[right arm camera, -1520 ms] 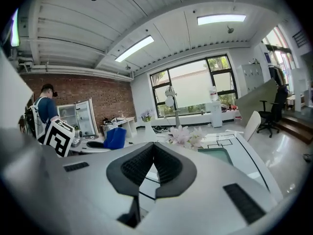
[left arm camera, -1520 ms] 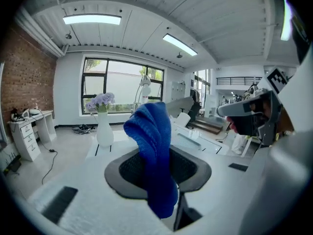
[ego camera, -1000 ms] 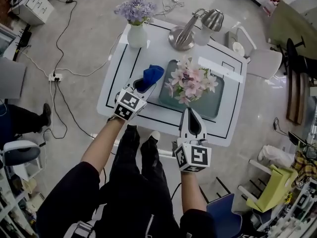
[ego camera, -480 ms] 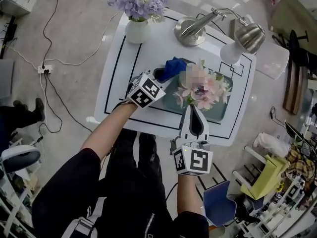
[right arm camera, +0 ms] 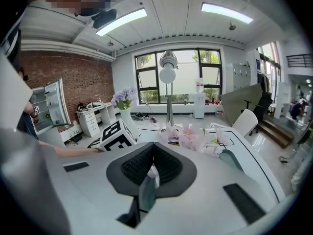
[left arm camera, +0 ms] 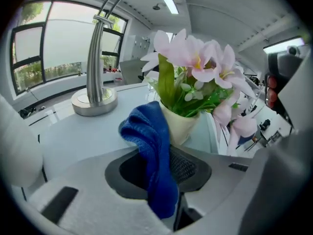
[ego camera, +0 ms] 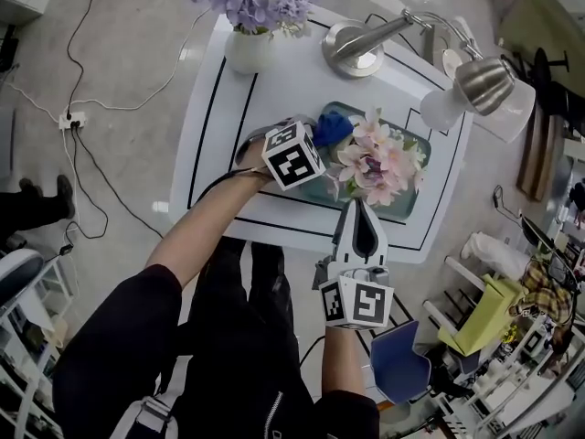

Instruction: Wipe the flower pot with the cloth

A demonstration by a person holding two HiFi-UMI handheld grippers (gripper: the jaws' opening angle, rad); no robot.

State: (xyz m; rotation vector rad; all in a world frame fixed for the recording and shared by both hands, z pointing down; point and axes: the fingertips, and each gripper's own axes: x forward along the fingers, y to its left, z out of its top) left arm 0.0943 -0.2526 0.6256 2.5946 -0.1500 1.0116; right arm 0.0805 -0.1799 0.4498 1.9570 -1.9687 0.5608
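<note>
A small cream flower pot [left arm camera: 185, 125] of pink flowers [ego camera: 375, 158] stands on a teal tray [ego camera: 416, 143] on the white table [ego camera: 228, 126]. My left gripper [ego camera: 315, 140] is shut on a blue cloth [ego camera: 331, 128], held at the pot's left side. In the left gripper view the blue cloth [left arm camera: 152, 151] hangs from the left gripper [left arm camera: 164, 156] and overlaps the pot's edge; I cannot tell whether it touches. My right gripper [ego camera: 358, 208] hovers over the table's near edge just in front of the tray, jaws together with nothing between them, as the right gripper view [right arm camera: 152, 164] also shows.
A white vase of purple flowers [ego camera: 249, 26] stands at the table's far left corner. A metal desk lamp has its base [ego camera: 355, 51] behind the tray and its head [ego camera: 484, 82] over the far right corner. Cables [ego camera: 87, 80] lie on the floor left of the table.
My left gripper has carried the blue cloth to the right, from the tray's left end up to the pot. The right gripper has stayed at the table's near edge.
</note>
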